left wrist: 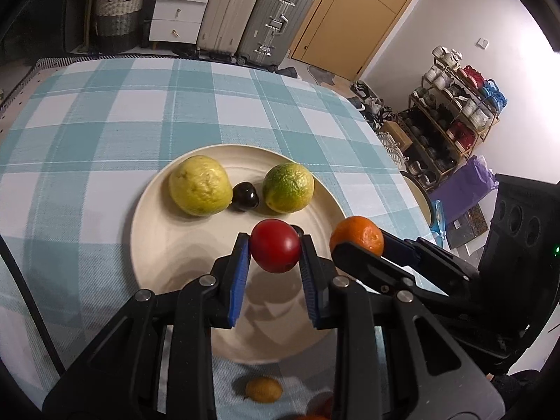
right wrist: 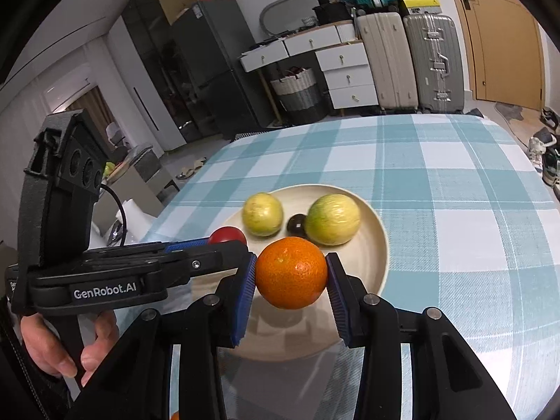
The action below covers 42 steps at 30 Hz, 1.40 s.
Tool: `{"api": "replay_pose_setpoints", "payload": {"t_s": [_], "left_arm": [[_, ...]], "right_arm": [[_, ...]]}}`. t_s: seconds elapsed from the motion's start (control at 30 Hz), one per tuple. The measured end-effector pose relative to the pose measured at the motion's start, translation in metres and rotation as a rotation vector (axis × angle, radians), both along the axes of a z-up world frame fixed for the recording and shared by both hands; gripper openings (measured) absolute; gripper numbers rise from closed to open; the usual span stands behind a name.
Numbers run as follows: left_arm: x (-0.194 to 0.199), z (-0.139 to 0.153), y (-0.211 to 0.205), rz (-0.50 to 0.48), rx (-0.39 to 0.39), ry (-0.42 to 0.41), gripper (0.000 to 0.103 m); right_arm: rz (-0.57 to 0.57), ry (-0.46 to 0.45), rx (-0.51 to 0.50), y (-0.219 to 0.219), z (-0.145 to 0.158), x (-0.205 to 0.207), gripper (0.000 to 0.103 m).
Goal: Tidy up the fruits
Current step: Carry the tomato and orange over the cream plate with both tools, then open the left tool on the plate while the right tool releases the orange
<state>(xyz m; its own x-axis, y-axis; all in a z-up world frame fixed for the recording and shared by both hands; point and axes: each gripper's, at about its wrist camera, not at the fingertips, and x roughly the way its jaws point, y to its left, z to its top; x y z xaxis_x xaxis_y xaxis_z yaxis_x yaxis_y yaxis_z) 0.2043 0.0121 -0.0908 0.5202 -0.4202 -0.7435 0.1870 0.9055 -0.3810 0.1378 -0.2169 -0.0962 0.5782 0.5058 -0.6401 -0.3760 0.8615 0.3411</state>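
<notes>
Past the table's far edge I see two suitcases upright beside a white drawer unit, with a woven basket left of it. A shoe rack stands off the table's right edge, by a wooden door.

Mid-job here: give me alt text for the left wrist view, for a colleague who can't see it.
The left tongs grip a red fruit above a cream plate holding a yellow citrus, a small dark fruit and a green citrus. At right, the right tongs hold an orange over the plate's rim.
</notes>
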Motion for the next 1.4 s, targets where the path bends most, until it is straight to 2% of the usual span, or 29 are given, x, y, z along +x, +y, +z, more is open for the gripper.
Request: {"api": "replay_pose_setpoints", "payload": {"t_s": [0.43,0.77,0.83,0.9,1.0,1.2,1.27,1.4], "left_arm": [[0.03,-0.024,-0.011,-0.002,0.015,0.044,0.025],[0.033,-0.027,-0.012,0.0,0.021,0.043,0.026],[0.031,-0.023,-0.015,-0.016,0.048,0.031,0.03],[0.028,-0.019,-0.015,-0.006,0.07,0.013,0.038],[0.022,-0.013,-0.011,0.005,0.058,-0.009,0.043],[0.007,-0.005,-0.007,0.011,0.065,-0.021,0.044],[0.002,-0.001,-0.006,0.023,0.076,-0.027,0.05],[-0.012,0.009,-0.005,0.03,0.085,-0.051,0.051]], "right_arm": [[-0.043,0.025,-0.025,-0.01,-0.019,0.025,0.04],[-0.077,0.039,-0.031,-0.011,-0.028,0.033,0.042],[-0.079,0.028,-0.017,-0.013,-0.026,0.031,0.049],[-0.079,0.009,-0.009,-0.015,-0.022,0.028,0.052],[-0.083,0.002,0.022,-0.021,-0.017,0.025,0.052],[-0.107,-0.019,0.038,-0.03,-0.006,0.011,0.053],[-0.109,-0.026,0.038,-0.031,-0.002,0.006,0.053],[-0.107,-0.042,0.04,-0.031,0.007,-0.006,0.055]]}}
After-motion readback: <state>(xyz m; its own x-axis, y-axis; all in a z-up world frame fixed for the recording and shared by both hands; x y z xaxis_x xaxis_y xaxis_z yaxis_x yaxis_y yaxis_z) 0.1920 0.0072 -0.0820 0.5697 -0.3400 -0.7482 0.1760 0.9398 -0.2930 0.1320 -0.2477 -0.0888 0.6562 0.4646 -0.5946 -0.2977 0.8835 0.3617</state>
